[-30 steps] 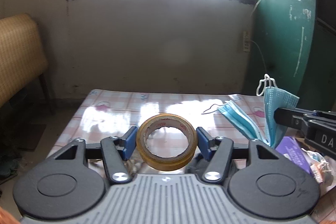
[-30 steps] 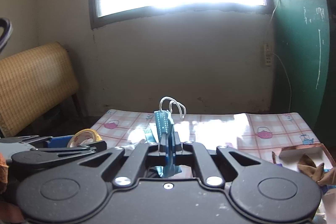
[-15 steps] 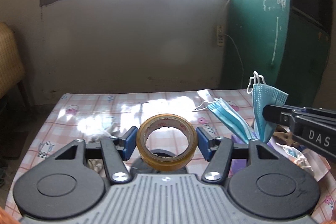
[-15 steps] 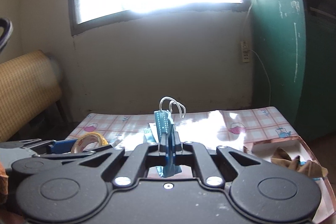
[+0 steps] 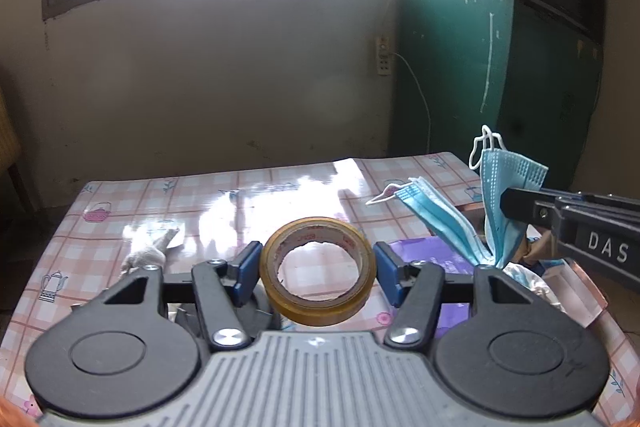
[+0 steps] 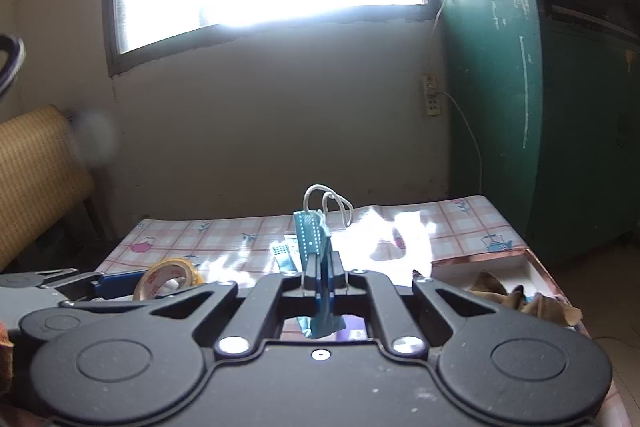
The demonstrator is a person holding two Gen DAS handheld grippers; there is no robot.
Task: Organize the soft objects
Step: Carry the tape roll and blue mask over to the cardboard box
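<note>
My left gripper [image 5: 318, 259] is shut on a roll of yellowish tape [image 5: 318, 271], one blue pad on each side of the ring, above the checked table [image 5: 224, 195]. My right gripper [image 6: 322, 259] is shut on a folded blue face mask [image 6: 314, 243], whose white ear loops stick up above the fingers. In the left wrist view that mask [image 5: 500, 195] hangs from the right gripper [image 5: 506, 203] at the right, a second flap trailing left. In the right wrist view the tape [image 6: 168, 277] and the left gripper [image 6: 116, 279] show at the lower left.
An open cardboard box [image 6: 520, 263] holding brown crumpled material stands on the table's right side. A purple packet [image 5: 436, 259] lies below the mask. A crumpled white tissue [image 5: 150, 245] lies on the table's left. A green cabinet [image 5: 500, 47] and a wall stand behind.
Both grippers have swung to the right with their loads. The chair has slid out of the left wrist view, the green cabinet and the box have come further in. Both grips are unchanged.
</note>
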